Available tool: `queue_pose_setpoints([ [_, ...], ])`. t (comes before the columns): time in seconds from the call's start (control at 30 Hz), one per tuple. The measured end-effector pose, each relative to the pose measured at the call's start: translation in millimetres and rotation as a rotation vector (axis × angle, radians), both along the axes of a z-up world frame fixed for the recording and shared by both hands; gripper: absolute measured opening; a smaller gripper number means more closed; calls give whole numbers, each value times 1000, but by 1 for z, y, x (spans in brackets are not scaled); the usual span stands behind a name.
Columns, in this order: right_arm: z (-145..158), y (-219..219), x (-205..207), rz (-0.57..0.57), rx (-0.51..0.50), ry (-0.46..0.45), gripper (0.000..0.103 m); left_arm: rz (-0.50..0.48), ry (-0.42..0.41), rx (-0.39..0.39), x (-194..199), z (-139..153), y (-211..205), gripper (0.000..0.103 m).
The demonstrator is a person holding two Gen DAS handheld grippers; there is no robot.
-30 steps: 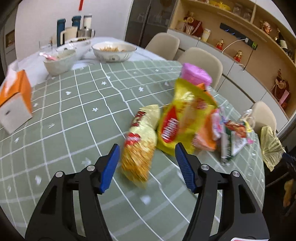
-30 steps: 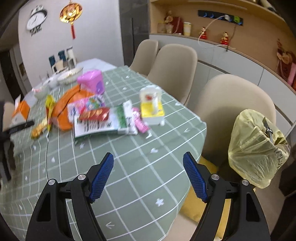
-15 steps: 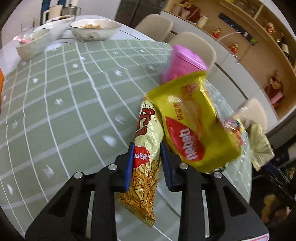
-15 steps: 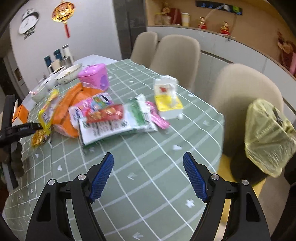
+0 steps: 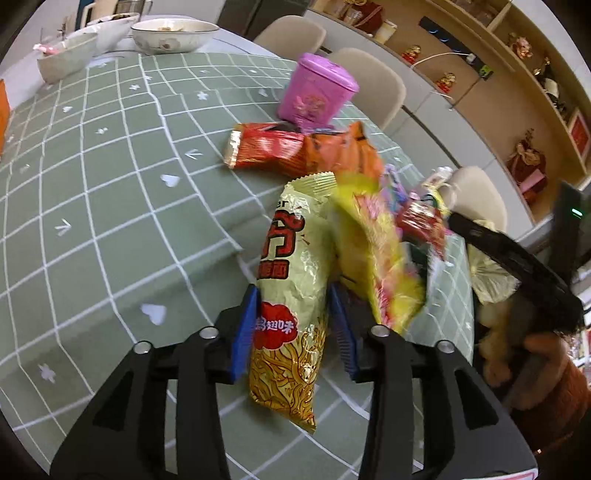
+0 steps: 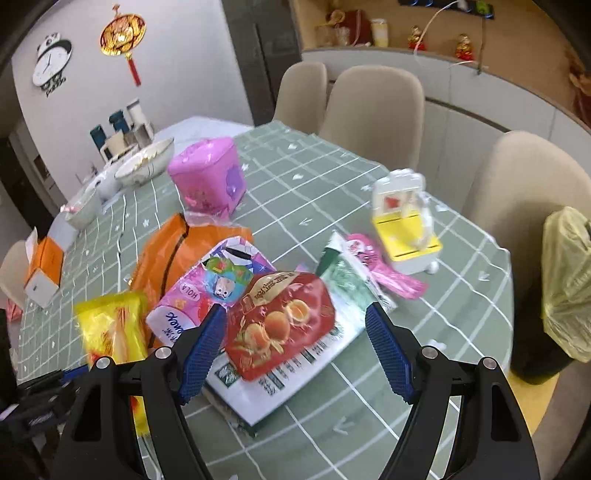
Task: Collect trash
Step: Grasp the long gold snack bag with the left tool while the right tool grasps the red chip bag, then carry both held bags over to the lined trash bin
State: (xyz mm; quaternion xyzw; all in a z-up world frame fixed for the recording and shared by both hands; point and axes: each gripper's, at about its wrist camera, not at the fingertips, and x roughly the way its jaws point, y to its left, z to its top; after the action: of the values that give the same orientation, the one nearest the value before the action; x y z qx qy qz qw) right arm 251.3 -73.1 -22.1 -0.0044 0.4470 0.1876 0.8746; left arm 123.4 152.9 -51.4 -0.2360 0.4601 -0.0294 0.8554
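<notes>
My left gripper (image 5: 293,330) has a yellow noodle snack bag (image 5: 291,280) upright between its blue pads, lifted off the green checked tablecloth (image 5: 110,206). Both pads touch the bag while the jaws are opening. A larger yellow bag (image 5: 373,251) leans against its right side. My right gripper (image 6: 295,347) stands open, hovering over a red snack bag (image 6: 280,321) that lies on a green and white bag (image 6: 295,373). Around them lie a pink tissue pack (image 6: 207,291), an orange bag (image 6: 173,251) and a red wrapper (image 5: 266,147).
A pink tub (image 6: 207,177) and a white and yellow container (image 6: 402,221) stand behind the pile. Bowls (image 5: 173,33) and an orange tissue box (image 6: 42,266) sit at the far end. A filled yellow plastic bag (image 6: 565,280) rests on a beige chair (image 6: 517,173).
The left gripper closed on the noodle snack bag, lifted it and carried it towards the pile; its jaws have since widened a little. The right gripper moved in over the red snack bag.
</notes>
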Motion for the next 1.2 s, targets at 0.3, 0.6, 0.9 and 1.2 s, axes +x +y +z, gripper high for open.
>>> queue_pose_setpoints([
  [0.3,-15,12,6,104,16,73,29,-5,-31,55,-7,16,-2,51],
  [0.6,15,-23,-22,119,20,10,18,83,55,101,-1,3,9,53],
  [0.9,31,-60,-32,90,85,-7,14,91,139,44,15,-14,0,32],
  [1.2,60,-83,-36,115,88,-71,14,98,-30,143,8,54,-19,23],
])
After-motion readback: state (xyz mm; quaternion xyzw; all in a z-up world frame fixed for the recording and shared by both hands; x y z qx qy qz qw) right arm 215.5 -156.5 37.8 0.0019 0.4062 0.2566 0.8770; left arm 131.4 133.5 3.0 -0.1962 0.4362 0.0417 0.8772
